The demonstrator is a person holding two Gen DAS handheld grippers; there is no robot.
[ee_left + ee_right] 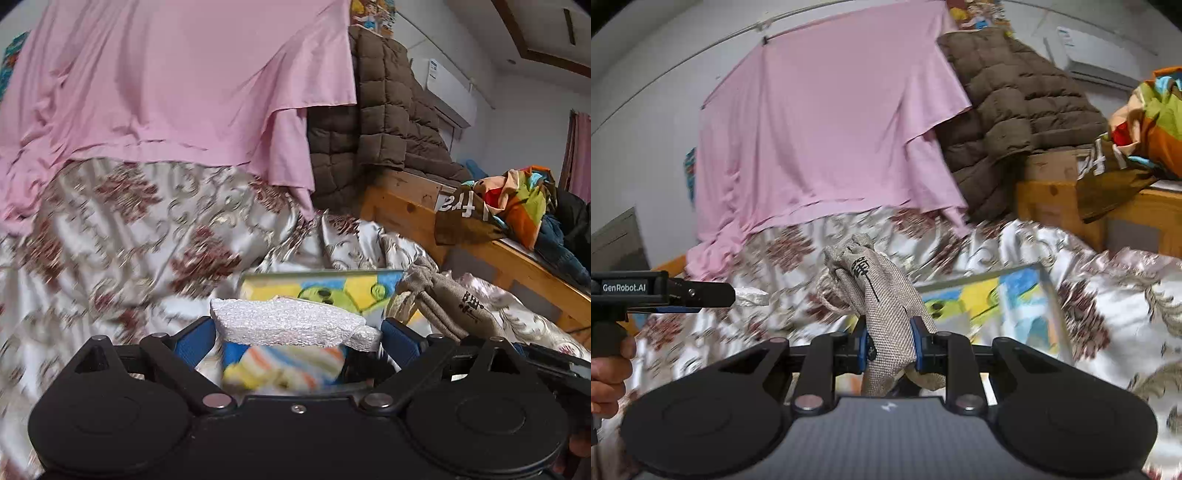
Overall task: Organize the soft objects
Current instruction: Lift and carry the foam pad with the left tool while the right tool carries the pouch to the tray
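We hold a woven grey-beige fabric drawstring pouch (882, 295) printed with black characters in our right gripper (889, 345); its blue pads are pressed against the pouch's sides, and the gathered neck with its cord loop stands up above the fingers. Our left gripper (295, 341) is clamped across a flat white piece of packing foam (291, 323), which spans the gap between its two blue pads. In the right wrist view that left gripper comes in from the left edge, held by a bare hand (607, 373), with the foam's tip poking out of its front.

In the left wrist view the pouch hangs just to the right of the foam, near it, though we cannot tell whether they touch. Under both tools lies a shallow rectangular tray with a bright cartoon print of yellow, blue and green (993, 302), and a striped yellow, orange and blue soft item (284, 367) shows below the foam.

The tray rests on a shiny silver satin bedspread patterned with dark red flowers (122, 236), rumpled into folds. Behind it a pale pink sheet (827, 129) hangs from a line along the white wall, draping onto the bed. To its right a brown quilted puffer jacket (384, 122) slumps over a pine wooden bed frame (402, 206), where a bundle of multicoloured cloth (517, 203) sits. A white wall air conditioner (450, 88) is mounted higher up.
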